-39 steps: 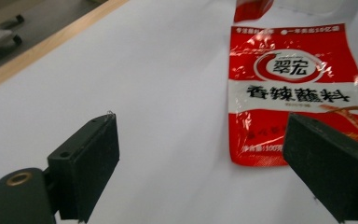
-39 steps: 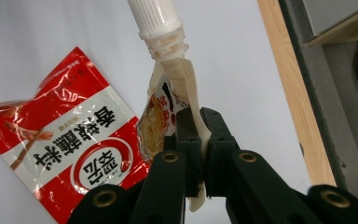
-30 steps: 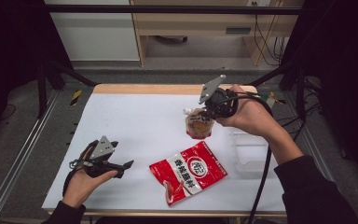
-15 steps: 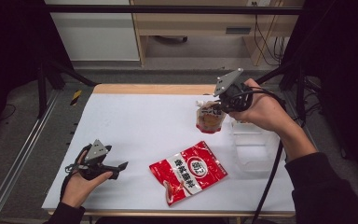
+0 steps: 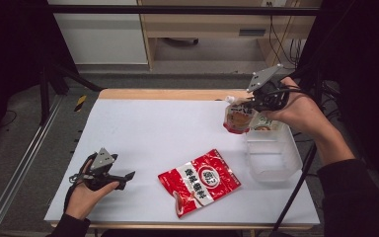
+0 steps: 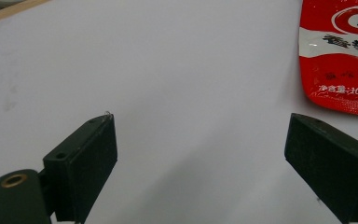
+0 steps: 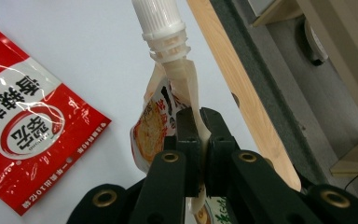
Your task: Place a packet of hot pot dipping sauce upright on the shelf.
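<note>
My right gripper [image 5: 249, 104] [image 7: 199, 122] is shut on a spouted drink pouch [image 5: 237, 118] [image 7: 165, 100] with a white screw cap, pinching its top edge just below the spout. It holds the pouch in the air at the far left corner of a clear plastic bin [image 5: 272, 157]. A red snack bag [image 5: 199, 180] [image 6: 339, 51] [image 7: 25, 116] lies flat near the table's front edge. My left gripper [image 5: 126, 178] [image 6: 200, 154] rests low over the table at the front left, open, with nothing between its jaws and the red bag off to its right.
The white table top [image 5: 153, 133] has a wooden far edge [image 5: 163, 94]. Another pouch [image 5: 264, 126] shows at the bin's far end. Dark frame posts and cables stand to both sides; a cable [image 5: 296, 190] trails from the right gripper across the bin's front.
The right gripper has carried the pouch to the right, from over the table to the bin's far left corner. The left hand has barely moved.
</note>
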The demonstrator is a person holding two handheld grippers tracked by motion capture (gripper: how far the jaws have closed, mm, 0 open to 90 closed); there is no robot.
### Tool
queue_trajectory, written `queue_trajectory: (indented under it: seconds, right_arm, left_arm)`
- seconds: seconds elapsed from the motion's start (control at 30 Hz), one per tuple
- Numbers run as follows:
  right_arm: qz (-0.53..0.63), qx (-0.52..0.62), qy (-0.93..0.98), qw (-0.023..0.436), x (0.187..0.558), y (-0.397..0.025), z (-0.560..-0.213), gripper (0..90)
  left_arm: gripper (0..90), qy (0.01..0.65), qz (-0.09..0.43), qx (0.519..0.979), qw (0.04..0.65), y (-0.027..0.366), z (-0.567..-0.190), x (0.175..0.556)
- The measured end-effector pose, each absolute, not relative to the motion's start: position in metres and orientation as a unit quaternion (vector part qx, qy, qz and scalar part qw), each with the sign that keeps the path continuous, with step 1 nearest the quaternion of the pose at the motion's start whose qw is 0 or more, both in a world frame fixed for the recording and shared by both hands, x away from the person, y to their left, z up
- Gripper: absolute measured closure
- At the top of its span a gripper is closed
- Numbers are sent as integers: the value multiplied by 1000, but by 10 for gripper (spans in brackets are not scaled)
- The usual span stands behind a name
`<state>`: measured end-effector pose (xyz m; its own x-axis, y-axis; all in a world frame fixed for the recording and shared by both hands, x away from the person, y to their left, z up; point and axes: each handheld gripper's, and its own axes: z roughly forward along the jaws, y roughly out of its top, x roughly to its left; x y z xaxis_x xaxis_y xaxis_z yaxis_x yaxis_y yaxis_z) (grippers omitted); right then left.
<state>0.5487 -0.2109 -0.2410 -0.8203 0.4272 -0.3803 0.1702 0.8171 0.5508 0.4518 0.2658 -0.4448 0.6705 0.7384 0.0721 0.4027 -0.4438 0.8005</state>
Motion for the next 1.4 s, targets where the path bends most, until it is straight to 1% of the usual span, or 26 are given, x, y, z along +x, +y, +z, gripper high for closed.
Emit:
queue_trajectory:
  seconds: [0.3,0.57,1.03,1.4]
  right_arm:
    - [253,196,912,258,553,-241,-243,874]
    - [246,212,910,257,556,-261,-254,874]
    - [239,234,911,240,562,-282,-281,873]
    - [235,238,913,233,565,-288,-292,872]
  left_arm:
    - [92,345,210,825,396,265,-445,452]
    - [92,341,207,829,393,264,-446,451]
    - [92,339,205,831,391,263,-448,451]
    - [92,336,202,833,389,261,-449,451]
